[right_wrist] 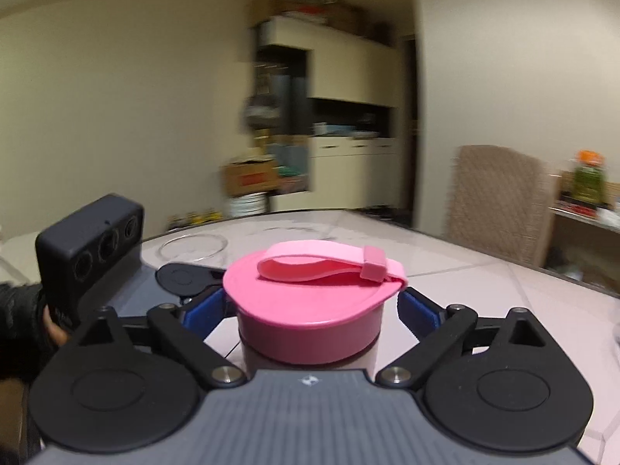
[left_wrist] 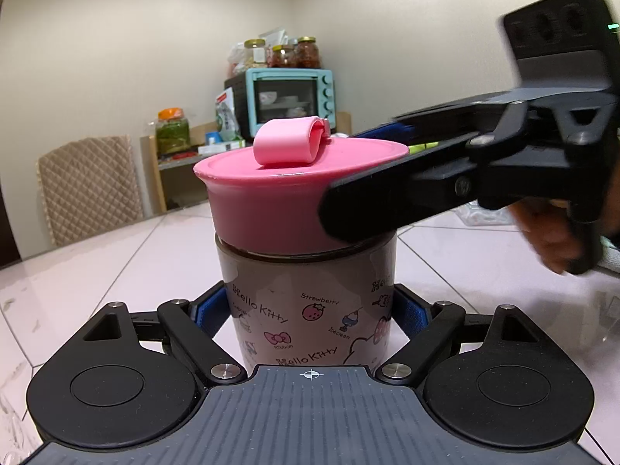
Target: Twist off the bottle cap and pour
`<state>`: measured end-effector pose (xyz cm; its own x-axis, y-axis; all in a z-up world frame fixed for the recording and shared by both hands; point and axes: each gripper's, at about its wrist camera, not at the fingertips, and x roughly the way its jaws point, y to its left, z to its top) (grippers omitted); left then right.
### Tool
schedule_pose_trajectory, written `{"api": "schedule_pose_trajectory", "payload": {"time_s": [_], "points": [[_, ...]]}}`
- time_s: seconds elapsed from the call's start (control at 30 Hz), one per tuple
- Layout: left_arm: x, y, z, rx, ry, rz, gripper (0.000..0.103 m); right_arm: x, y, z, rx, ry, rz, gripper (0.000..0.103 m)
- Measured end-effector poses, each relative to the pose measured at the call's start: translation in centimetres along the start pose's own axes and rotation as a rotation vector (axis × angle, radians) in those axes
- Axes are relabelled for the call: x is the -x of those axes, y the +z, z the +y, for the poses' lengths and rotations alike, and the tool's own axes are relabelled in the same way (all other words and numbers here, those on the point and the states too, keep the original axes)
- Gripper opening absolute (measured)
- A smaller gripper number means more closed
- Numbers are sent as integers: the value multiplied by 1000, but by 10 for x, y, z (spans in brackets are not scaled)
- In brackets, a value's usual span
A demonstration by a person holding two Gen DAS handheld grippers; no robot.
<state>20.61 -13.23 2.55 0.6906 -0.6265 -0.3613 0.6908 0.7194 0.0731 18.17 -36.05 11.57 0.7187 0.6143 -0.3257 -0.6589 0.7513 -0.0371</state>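
Unscrew step underway. Left gripper [left_wrist: 310, 310] clamps the bottle [left_wrist: 306, 306] body low, dead centre. Right gripper [right_wrist: 310, 306] straddles the pink cap [right_wrist: 306, 310] – pads look just off it, so can't tell if it's gripping. Next: squeeze cap, twist while left holds firm. Pale tiled table [left_wrist: 97, 271]; chair [left_wrist: 89, 186] at 10 o'clock, teal oven [left_wrist: 290, 97] at 12 – glass dish [right_wrist: 193, 246] at 11 from the right wrist cam.

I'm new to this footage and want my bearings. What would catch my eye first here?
The pink cap with its loop strap tops a Hello Kitty bottle in the middle of both views. The left hand-held gripper clamps the bottle's body from both sides, while the right hand-held gripper straddles the cap. Behind, a teal toaster oven sits by the wall.
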Motion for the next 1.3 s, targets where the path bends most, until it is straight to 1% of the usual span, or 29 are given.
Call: {"api": "schedule_pose_trajectory", "payload": {"time_s": [0.13,0.23,0.37,0.43,0.57,0.7,0.8,0.87,0.9,1.17,1.23,1.3], "points": [[0,1,1,0,0,1,90,12,-3,30,-38,-167,-42,98],[1,0,2,0,0,1,90,6,-7,48,-39,-260,-35,98],[1,1,5,0,0,0,90,-11,-10,65,-24,-319,-39,98],[1,1,4,0,0,0,90,-21,-10,69,-36,-340,-29,98],[1,1,4,0,0,1,90,-32,-10,71,-53,-375,-37,97],[1,0,4,0,0,1,90,-39,-13,65,-90,-396,-28,87],[2,0,5,-1,0,1,90,-40,-15,63,-90,-380,-38,85],[1,0,5,0,-1,1,90,-37,-16,58,-88,-354,-41,85],[1,0,5,0,-1,1,90,-35,-16,51,-82,-314,-41,85],[0,0,6,-1,0,1,90,-25,-10,-10,33,68,4,85],[0,1,5,-2,1,2,90,-26,-7,-26,69,178,21,85],[-1,1,5,-2,1,1,90,-26,-4,-33,86,226,26,85]]}}
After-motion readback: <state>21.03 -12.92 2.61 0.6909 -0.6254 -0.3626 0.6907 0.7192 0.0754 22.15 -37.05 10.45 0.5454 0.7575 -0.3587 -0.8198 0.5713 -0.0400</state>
